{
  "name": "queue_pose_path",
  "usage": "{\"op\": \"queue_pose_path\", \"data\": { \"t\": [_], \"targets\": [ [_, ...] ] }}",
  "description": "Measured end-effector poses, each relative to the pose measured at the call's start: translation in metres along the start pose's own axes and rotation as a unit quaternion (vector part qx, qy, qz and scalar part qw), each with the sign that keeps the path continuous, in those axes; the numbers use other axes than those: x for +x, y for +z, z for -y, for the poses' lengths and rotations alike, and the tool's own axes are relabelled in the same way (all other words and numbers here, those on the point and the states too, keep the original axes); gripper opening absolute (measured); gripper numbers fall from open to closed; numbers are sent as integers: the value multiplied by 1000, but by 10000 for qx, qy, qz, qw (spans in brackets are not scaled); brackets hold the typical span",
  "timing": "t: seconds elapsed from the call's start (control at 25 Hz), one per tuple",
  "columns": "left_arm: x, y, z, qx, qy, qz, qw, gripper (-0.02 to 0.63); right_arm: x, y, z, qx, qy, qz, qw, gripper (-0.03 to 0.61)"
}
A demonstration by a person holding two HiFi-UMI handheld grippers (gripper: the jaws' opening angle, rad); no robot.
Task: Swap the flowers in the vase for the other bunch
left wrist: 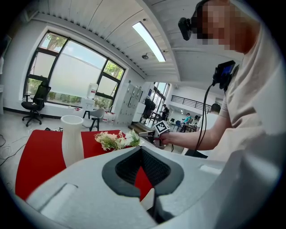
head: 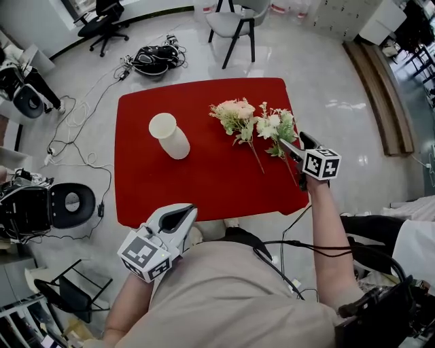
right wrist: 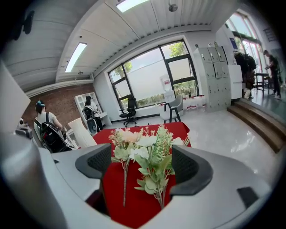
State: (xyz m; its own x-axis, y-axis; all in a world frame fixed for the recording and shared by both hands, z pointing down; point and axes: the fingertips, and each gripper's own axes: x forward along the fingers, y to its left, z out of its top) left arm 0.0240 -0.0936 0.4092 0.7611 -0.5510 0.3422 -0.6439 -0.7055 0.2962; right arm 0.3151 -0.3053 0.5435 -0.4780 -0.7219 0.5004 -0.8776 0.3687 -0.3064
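Note:
A white vase (head: 170, 136) stands with no flowers in it on the left half of the red table (head: 143, 183); the left gripper view shows the vase (left wrist: 72, 138) too. Two bunches lie side by side on the right half: a pink bunch (head: 234, 114) and a white-and-green bunch (head: 275, 126). My right gripper (head: 297, 144) hovers open at the white-and-green bunch's stem end. In its own view the right gripper (right wrist: 143, 163) holds nothing, and both bunches (right wrist: 156, 156) lie ahead between the jaws. My left gripper (head: 185, 212) is shut on nothing, near the table's front edge.
A grey chair (head: 234, 20) stands beyond the table's far edge. Cables and black gear (head: 155, 60) lie on the floor at the back left, with more equipment (head: 41, 207) to the left. A wooden step (head: 380, 95) runs along the right.

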Motion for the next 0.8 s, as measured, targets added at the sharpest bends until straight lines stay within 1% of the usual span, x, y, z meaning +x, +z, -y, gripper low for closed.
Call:
{"op": "queue_pose_path", "data": {
  "t": [0.08,0.16,0.24,0.28,0.36,0.4,0.52,0.56,0.64,0.8],
  "targets": [
    [-2,-1,2,7,-46,5,10000,6,-10,-3,-14,-164,13,1,9999,414],
    [-4,-2,4,36,-96,15,9999,6,-20,-8,-29,-320,48,-17,9995,349],
    [-7,-2,7,64,-142,27,9999,6,-31,-14,-46,-404,110,-2,9991,304],
    [-9,-2,7,74,-161,29,9998,6,-36,-16,-55,-430,133,25,9990,249],
    [-12,-4,7,89,-198,26,9998,6,-45,-19,-70,-453,157,115,9988,172],
    [-14,-4,7,100,-218,17,9997,6,-48,-20,-77,-454,169,156,9987,140],
    [-19,-7,8,135,-276,-10,9995,6,-57,-27,-100,-476,261,177,9984,74],
    [-21,-8,9,138,-288,-14,9995,6,-60,-30,-108,-489,311,156,9982,58],
    [-26,-11,7,139,-294,-32,9995,6,-63,-37,-123,-541,401,103,9977,48],
    [-37,-18,3,174,-290,-70,9994,6,-67,-46,-153,-670,590,10,9960,43]
  ]
}}
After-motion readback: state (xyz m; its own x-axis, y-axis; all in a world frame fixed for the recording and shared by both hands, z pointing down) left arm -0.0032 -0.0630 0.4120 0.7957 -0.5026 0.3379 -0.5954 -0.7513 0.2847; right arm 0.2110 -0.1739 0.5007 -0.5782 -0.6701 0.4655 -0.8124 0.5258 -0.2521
